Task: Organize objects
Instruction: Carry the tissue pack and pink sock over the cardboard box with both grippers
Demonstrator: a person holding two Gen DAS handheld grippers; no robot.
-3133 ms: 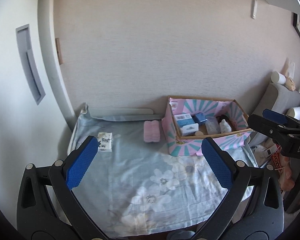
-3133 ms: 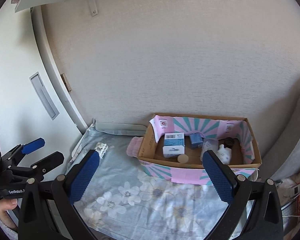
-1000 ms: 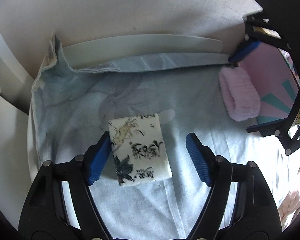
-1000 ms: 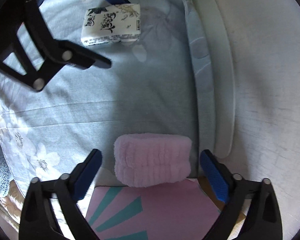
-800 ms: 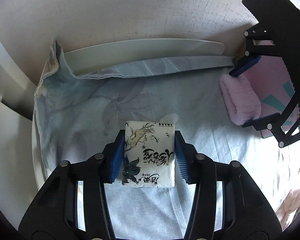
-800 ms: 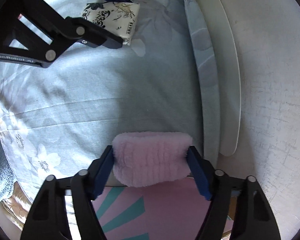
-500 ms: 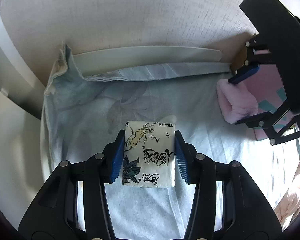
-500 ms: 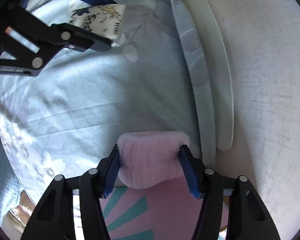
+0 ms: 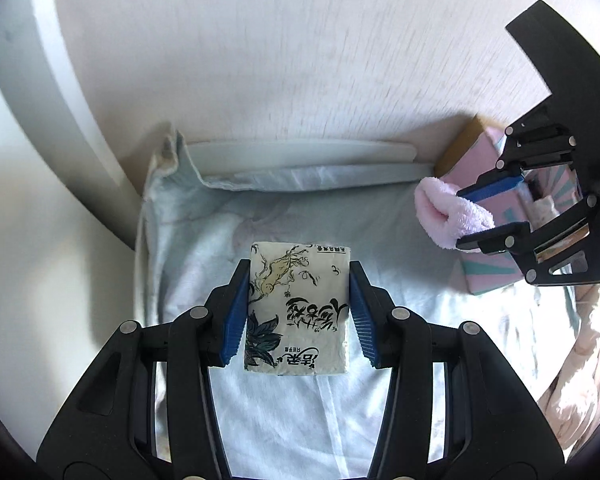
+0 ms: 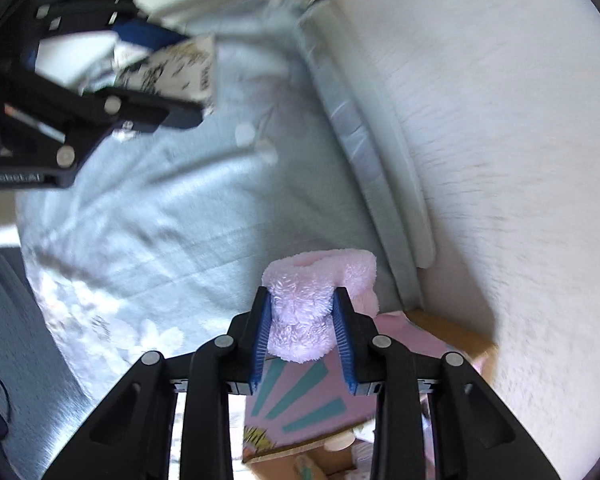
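Left hand-held gripper (image 9: 296, 312): you are clamping it across the white tissue pack printed with black ink flowers and lettering (image 9: 298, 308), both blue pads pressing on the pack's long sides
Right hand-held gripper (image 10: 302, 332): its jaws have just been closing, and you are now squeezing the fluffy pink rolled cloth (image 10: 320, 300) tightly between the pads, so the pile is bulging above them
Where the things are: you are holding the tissue pack clear above the pale blue flowered cloth on the table (image 9: 228, 240); you are holding the pink roll near the corner of the pink and teal striped cardboard box (image 10: 300, 392), which is sitting just below and beside it
Step in hand: judging by both loads being off the table, you are carrying them toward the box
Risk, soft roll: you are gripping only its middle, so it may unroll or slide out if you swing fast
Risk, pack: its slick wrapper may be slipping between the pads if you tilt it
Risk, crowding: your two hand-held grippers are working close together, so they may be knocking each other over the box
Risk, box wall: a low pass may be catching its rim and shoving it
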